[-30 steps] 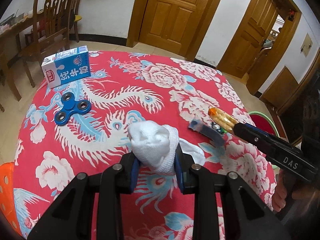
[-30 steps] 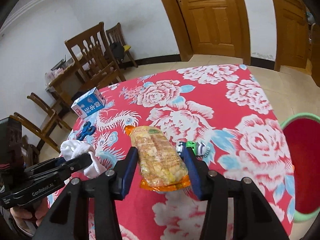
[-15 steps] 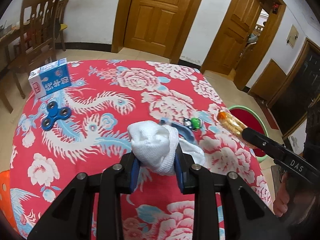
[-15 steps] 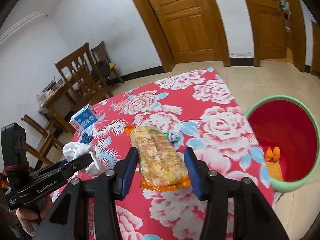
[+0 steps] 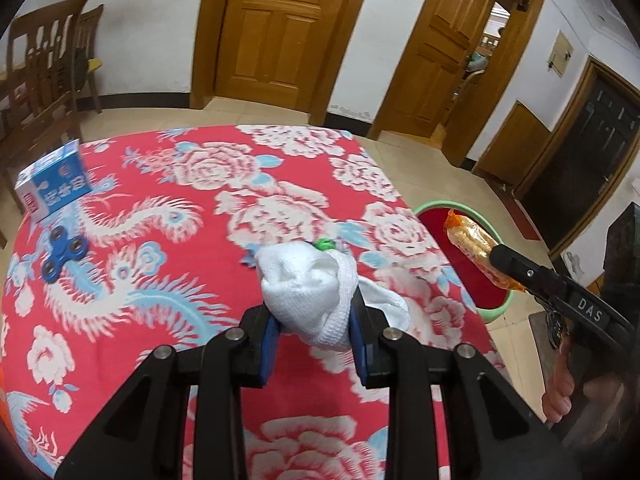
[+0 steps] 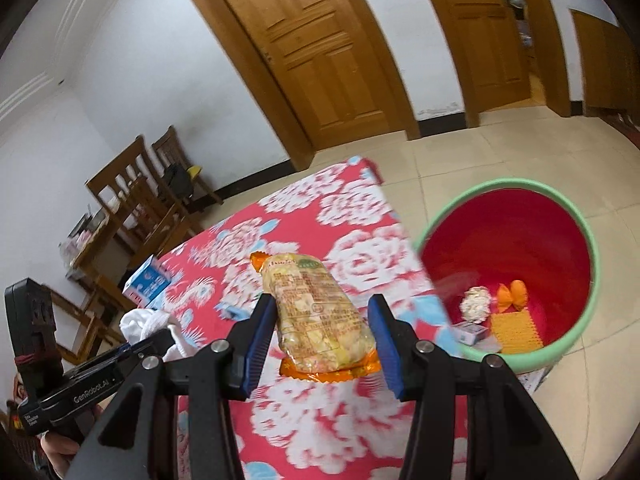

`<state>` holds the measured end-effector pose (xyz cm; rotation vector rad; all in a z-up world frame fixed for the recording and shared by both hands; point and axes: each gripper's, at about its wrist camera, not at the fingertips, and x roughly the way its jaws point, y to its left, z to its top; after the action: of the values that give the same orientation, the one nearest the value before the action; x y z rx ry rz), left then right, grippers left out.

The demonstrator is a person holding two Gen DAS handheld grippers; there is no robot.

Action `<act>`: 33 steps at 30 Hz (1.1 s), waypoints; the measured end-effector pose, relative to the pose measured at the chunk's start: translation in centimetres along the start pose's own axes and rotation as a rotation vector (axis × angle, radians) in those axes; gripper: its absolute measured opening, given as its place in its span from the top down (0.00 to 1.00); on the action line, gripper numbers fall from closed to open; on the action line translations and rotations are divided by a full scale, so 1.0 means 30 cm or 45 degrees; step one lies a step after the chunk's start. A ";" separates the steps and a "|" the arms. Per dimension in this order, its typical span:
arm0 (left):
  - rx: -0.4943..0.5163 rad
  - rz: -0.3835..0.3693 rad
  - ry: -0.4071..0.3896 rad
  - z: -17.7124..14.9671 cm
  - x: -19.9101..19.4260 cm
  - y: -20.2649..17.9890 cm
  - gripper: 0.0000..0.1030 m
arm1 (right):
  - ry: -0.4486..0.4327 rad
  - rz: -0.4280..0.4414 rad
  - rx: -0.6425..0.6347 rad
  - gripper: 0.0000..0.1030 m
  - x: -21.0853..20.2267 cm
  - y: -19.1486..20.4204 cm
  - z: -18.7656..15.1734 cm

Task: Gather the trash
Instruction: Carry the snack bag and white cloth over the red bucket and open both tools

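Meanwhile, left claw (image 5: 312, 320) clamped on white cloth (image 5: 308, 284), right claw (image 6: 322, 328) on snack packet (image 6: 316, 312), beside red bin (image 6: 576, 224).

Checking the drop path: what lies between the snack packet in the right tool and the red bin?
Right wrist view: only the tablecloth's edge, between snack packet and bin.

Home dining room, floral-clothed table (image 5: 304, 184), wooden chairs (image 6: 132, 200), panelled doors (image 5: 280, 28)
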<state>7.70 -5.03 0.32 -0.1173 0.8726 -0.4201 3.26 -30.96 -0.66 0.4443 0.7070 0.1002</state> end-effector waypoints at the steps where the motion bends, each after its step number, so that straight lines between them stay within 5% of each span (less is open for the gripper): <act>1: 0.010 -0.011 0.004 0.004 0.008 -0.017 0.71 | -0.007 -0.006 0.014 0.51 -0.007 -0.020 0.004; 33: 0.247 -0.175 0.146 0.112 0.351 -0.410 0.71 | -0.027 -0.223 0.376 0.49 -0.013 -0.507 0.053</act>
<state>12.43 -20.74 -1.76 0.0263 0.9349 -0.6429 3.09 -45.36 -5.86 0.6620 0.7401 -0.1762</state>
